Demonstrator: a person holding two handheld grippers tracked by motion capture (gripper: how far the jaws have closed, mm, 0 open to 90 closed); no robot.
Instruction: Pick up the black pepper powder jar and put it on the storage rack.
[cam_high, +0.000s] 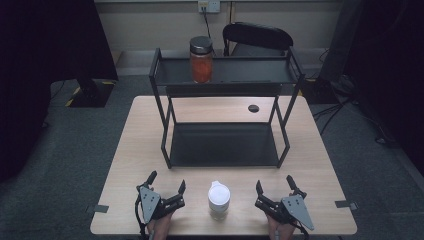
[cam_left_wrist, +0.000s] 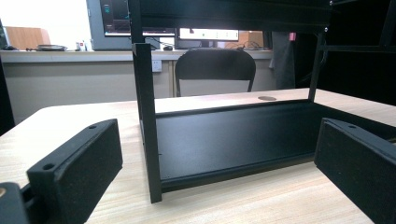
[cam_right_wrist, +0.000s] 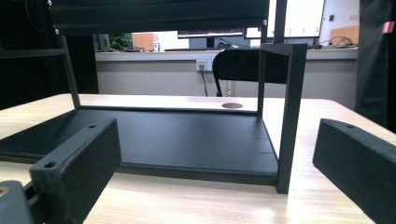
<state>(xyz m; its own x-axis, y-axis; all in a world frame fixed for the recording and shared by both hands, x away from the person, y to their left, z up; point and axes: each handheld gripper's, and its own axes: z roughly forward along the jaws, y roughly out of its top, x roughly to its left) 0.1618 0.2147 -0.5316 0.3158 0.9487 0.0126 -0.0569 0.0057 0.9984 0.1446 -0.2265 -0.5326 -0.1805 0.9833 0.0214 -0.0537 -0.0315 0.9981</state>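
A black two-tier metal rack stands in the middle of the light wooden table. On its top shelf sits a glass jar with orange-red contents and a dark lid. A small jar with a white lid stands at the table's front edge, between the two grippers. My left gripper rests open to its left, my right gripper open to its right; both hold nothing. The left gripper view looks at the rack's lower shelf and front-left post. The right gripper view faces the same shelf and the front-right post.
A black chair stands behind the table. A round cable hole sits in the tabletop behind the rack. Dark curtains hang at both sides. Tape marks sit at the table's front corners.
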